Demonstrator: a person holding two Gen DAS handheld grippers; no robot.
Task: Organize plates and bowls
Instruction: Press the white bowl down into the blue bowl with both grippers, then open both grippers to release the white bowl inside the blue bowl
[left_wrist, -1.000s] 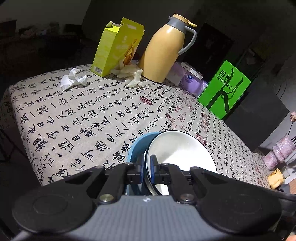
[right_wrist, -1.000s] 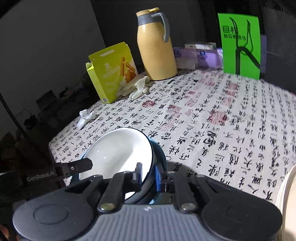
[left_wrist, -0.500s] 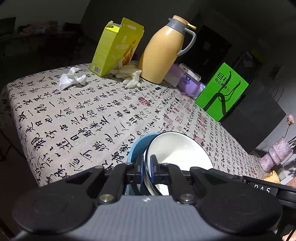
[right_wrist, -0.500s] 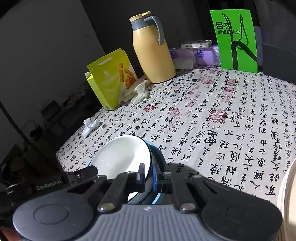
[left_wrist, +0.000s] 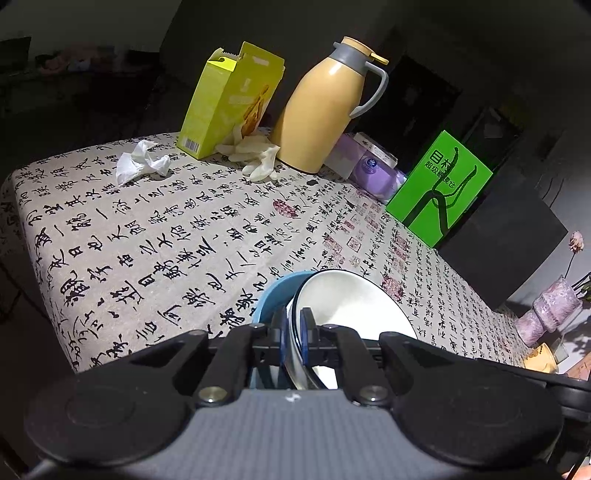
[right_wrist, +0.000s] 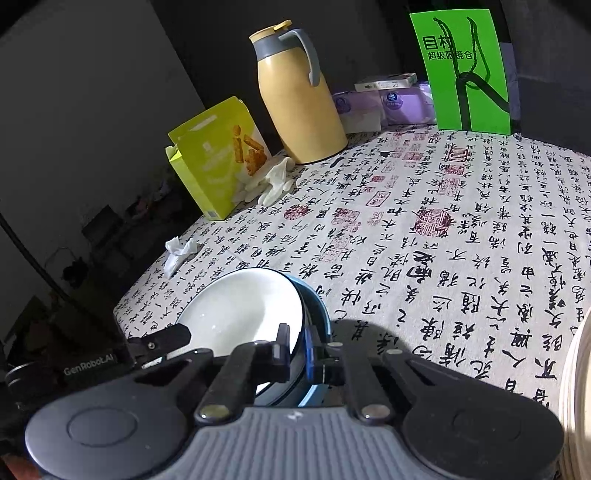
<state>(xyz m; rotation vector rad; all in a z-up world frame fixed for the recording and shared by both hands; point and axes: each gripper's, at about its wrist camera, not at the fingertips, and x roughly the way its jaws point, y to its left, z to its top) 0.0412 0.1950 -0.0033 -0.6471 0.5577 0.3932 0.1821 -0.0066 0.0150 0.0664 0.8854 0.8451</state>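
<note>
Both your tongs are pinched on the stacked dishes at the near edge of the worktop (left_wrist: 155, 236), which is covered in a beige cloth printed with black calligraphy. Left tongs (left_wrist: 293, 330), bottom centre of the left wrist view: blue pads pressed onto the rim of the white round bowl with a dark rim line (left_wrist: 351, 306); the light-blue bowl (left_wrist: 273, 295) sits nested outside it, to the left of the white one in that frame. Right tongs (right_wrist: 297, 347), bottom centre of the right wrist view: clamped on the opposite side of the same stack, white bowl (right_wrist: 240, 314) on the left of the pads and light-blue bowl (right_wrist: 317, 306) showing as a thin band on the right. Your left tongs show at lower left of the right view, touching the white bowl's rim. Cannot tell whether the stack rests on the cloth or is lifted. Far end of the worktop, upper part of both frames: tan thermos jug with grey lid and handle (left_wrist: 325, 107), open yellow-green carton (left_wrist: 229, 99) beside it, pale rubber gloves (left_wrist: 255, 155) at their base, crumpled white tissue (left_wrist: 140, 162) at left, purple packs (left_wrist: 369, 170) and a bright green printed card (left_wrist: 439, 188) at right. Cream plate edges (right_wrist: 576, 398) at the right border of the right view.
</note>
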